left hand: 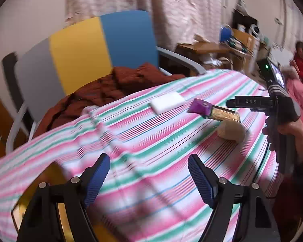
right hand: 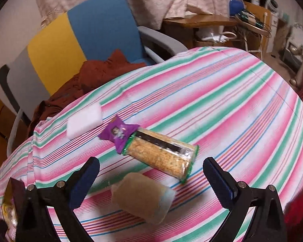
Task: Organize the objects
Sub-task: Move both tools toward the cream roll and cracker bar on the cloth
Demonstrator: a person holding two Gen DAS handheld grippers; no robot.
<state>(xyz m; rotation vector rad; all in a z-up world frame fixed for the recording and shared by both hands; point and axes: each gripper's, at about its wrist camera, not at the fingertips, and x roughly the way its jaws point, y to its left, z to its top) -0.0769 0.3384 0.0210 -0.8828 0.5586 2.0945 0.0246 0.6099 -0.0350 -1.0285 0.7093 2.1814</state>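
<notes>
Right gripper (right hand: 151, 173) hovers low over striped pink-green tablecloth surface (right hand: 232, 100), fingers spread wide, holding nothing. Tan soft-wrapped bun-like packet (right hand: 140, 196) lies between fingers, just below them, long axis toward 4 o'clock. Clear-wrapped cracker sleeve (right hand: 161, 155) lies just beyond at 12 o'clock, purple candy wrapper (right hand: 118, 132) and white rectangular block (right hand: 84, 121) farther toward 10. Left gripper (left hand: 149, 173), fingers also spread and empty, stands well apart; right looks nearer.
</notes>
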